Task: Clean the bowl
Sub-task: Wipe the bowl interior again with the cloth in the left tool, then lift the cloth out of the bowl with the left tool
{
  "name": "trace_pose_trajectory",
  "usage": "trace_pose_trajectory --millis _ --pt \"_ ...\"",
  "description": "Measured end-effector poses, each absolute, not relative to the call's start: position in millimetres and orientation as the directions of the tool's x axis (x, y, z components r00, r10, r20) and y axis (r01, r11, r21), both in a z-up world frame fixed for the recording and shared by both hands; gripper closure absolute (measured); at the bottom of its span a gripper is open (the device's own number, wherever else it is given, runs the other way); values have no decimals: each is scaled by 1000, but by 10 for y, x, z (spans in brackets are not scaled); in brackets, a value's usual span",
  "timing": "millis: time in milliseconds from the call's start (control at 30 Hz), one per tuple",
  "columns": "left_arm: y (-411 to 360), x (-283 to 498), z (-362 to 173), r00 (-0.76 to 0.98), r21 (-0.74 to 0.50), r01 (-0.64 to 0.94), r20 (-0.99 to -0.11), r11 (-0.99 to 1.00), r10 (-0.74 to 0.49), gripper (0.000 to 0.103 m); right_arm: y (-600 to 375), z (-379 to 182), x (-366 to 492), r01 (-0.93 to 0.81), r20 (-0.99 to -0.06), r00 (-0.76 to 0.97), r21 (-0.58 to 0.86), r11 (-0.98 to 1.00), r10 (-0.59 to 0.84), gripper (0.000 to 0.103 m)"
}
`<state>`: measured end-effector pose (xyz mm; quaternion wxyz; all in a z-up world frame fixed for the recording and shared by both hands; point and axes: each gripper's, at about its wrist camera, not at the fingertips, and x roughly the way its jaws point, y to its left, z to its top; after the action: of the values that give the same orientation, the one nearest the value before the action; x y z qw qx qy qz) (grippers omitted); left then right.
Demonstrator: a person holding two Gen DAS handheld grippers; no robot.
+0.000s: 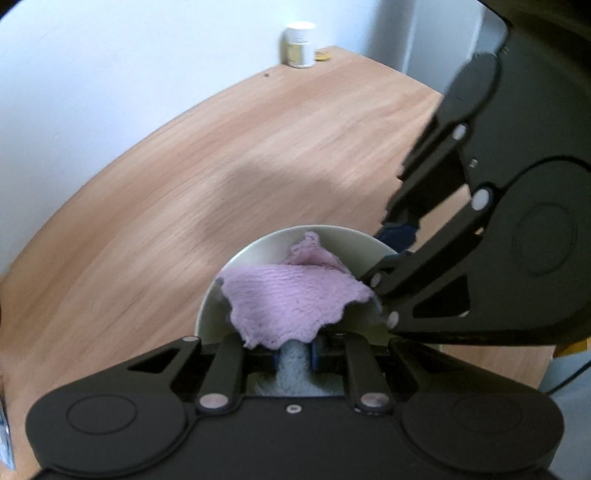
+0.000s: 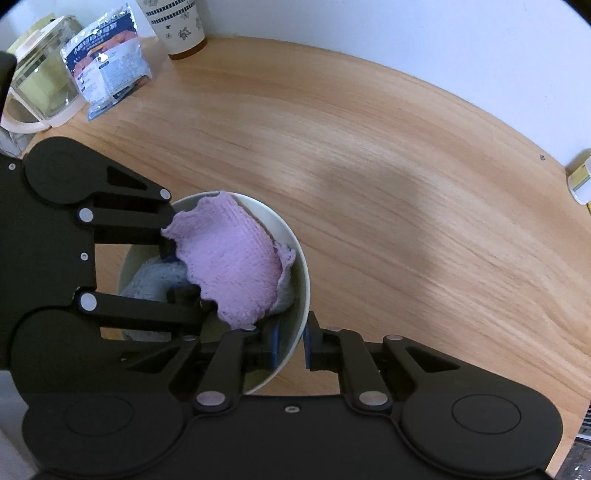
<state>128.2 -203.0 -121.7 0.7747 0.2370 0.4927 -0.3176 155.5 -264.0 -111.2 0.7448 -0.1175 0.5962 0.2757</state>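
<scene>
A pale green bowl is held tilted above the wooden table. My right gripper is shut on the bowl's rim, one blue pad inside and one outside. My left gripper is shut on a cloth, lilac on one side and grey-blue on the other, and presses it inside the bowl. In the right wrist view the left gripper reaches into the bowl from the left, with the cloth covering most of the inside. In the left wrist view the right gripper enters from the right.
A white jar stands at the table's far edge. In the right wrist view a glass pitcher, a foil snack bag and a patterned cup stand at the back left. A yellow-white object sits at the right edge.
</scene>
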Motion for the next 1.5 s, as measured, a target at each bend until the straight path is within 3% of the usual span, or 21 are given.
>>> trace_pose_trajectory --millis 367,800,1100,1333,1500 --pt "-1988 1167 -1225 355 78 726 -893 683 -276 90 -2638 -1110 1524 -552 -952 148 145 821 267 87" --pt "-1695 1094 -877 446 125 658 -859 743 -251 90 -2657 -1103 1506 -536 -944 179 143 832 278 88" --pt "-1285 993 -499 537 -11 423 -802 906 -261 90 -2686 -1077 1502 -532 -934 205 144 834 292 88" --pt "-809 1144 -470 569 -59 229 -801 972 -183 90 -2762 -1010 1436 -513 -918 232 166 842 322 88" --pt "-577 1248 -708 545 -13 118 -835 993 -76 90 -2838 -958 1372 -469 -901 247 211 857 357 86"
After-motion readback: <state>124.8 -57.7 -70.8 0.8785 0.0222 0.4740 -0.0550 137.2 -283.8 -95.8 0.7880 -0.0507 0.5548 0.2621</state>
